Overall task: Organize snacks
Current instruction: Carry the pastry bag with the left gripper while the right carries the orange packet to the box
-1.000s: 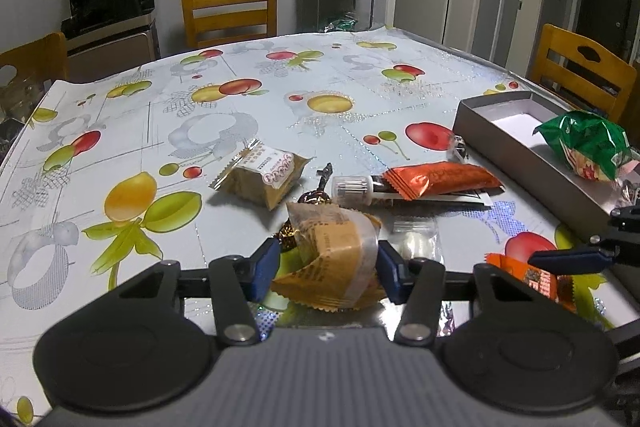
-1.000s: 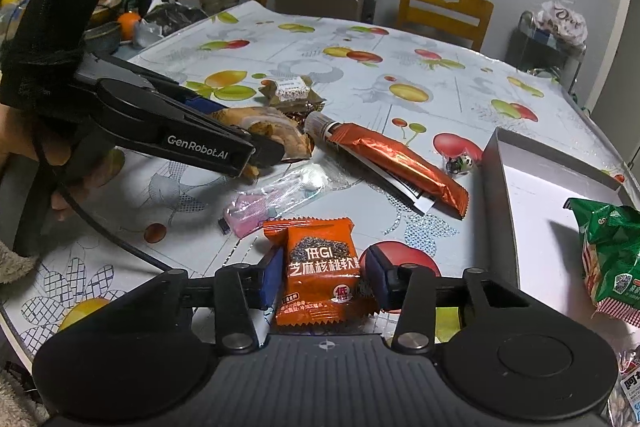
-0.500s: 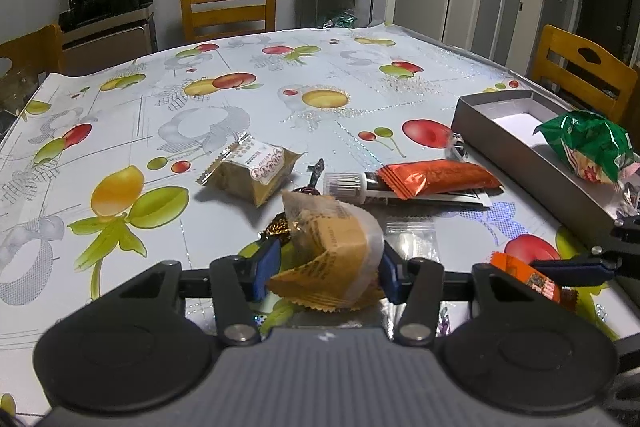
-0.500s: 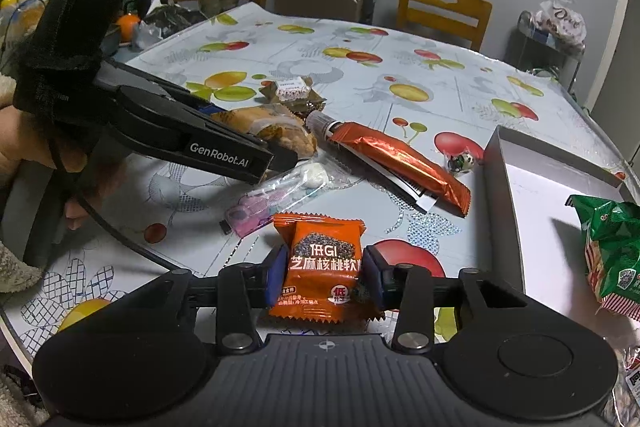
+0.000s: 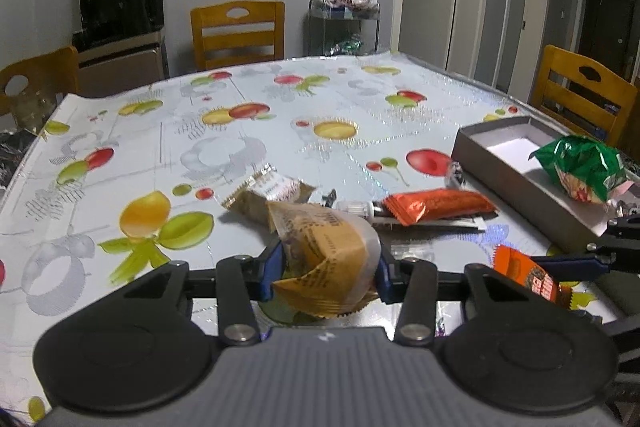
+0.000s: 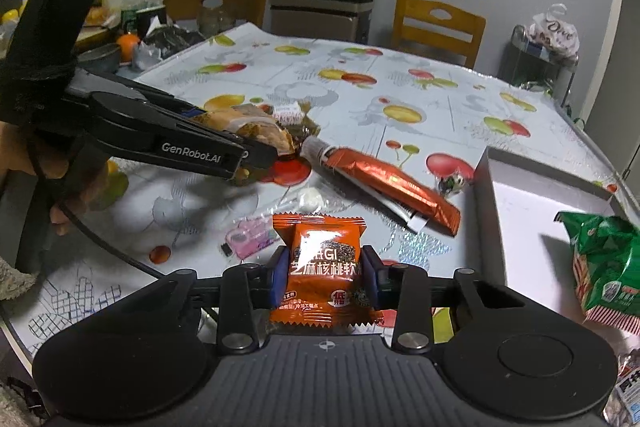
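Observation:
In the left wrist view a tan pastry packet sits between the blue pads of my left gripper, raised a little off the table. The jaws are closing and squeeze the packet. In the right wrist view my right gripper is shut on an orange snack packet, held upright above the tablecloth. The left gripper also shows there at the left, with the tan packet in it. A grey open box at the right holds a green bag.
On the fruit-print tablecloth lie a long orange-red bar, a small brown packet, a pink item in a clear wrapper and a tiny wrapped candy. Wooden chairs stand round the table. A person's hand holds the left gripper.
Both pairs of jaws have narrowed onto their packets. The tan packet and the orange packet have come up off the table and stand higher between the pads.

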